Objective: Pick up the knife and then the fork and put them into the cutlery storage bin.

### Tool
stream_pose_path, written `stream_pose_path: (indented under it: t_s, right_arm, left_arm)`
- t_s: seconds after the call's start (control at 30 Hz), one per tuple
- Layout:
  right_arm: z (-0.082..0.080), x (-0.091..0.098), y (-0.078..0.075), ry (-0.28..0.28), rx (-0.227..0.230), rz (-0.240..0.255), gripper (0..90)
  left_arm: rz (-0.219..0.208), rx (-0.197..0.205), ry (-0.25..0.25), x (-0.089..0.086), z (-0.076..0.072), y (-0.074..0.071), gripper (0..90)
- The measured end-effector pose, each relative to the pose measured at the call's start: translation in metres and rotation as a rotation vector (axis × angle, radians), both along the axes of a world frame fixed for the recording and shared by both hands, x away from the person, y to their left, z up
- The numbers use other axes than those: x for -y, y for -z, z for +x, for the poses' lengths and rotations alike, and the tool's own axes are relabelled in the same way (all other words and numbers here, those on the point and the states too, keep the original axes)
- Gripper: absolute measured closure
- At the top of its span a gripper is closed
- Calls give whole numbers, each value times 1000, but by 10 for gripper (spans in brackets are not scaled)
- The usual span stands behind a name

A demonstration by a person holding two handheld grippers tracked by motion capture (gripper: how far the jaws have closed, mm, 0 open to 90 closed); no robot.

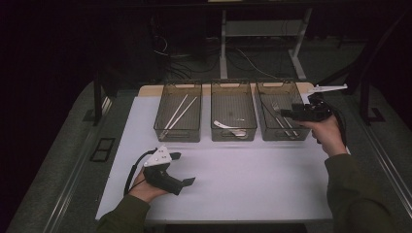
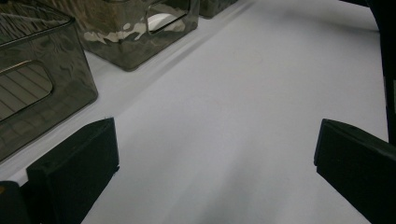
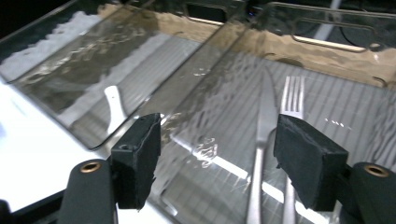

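The right gripper (image 1: pixel 286 114) is hovering wide open and empty over the right bin (image 1: pixel 283 87), fork (image 3: pixel 292 100) and knife (image 3: pixel 264 122) lying below its jaws. The left gripper (image 1: pixel 182 169) is resting wide open, empty, on the white table (image 1: pixel 243 179).

The room is dark — only the white tabletop (image 1: pixel 233 179) is brightly lit, with a tan board (image 1: pixel 145 90) showing along its far edge. Beyond that far edge, white desk legs (image 1: pixel 223 48) stand on a grey floor (image 1: pixel 262 60) strewn with black cables (image 1: pixel 189 60) — everything farther back fades to black.
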State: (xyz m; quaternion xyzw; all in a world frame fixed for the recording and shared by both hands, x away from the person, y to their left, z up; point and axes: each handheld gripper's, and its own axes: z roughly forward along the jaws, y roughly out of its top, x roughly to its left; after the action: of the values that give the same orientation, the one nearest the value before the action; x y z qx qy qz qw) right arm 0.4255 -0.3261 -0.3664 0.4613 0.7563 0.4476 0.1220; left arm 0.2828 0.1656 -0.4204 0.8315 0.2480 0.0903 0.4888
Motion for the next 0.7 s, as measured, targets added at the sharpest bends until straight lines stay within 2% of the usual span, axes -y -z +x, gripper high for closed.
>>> stream_pose_path:
  t_s: [0.23, 0.47, 0.7]
  right_arm:
    - [-27, 0, 0, -60, 37, 34, 291]
    - [-51, -1, 0, -92, 78, 78, 254]
    - [-72, -5, 3, -117, 118, 79, 235]
  left_arm:
    - [-6, 2, 0, -1, 0, 0, 0]
    - [-6, 3, 1, -1, -1, 0, 0]
    - [-7, 1, 2, -2, -2, 0, 0]
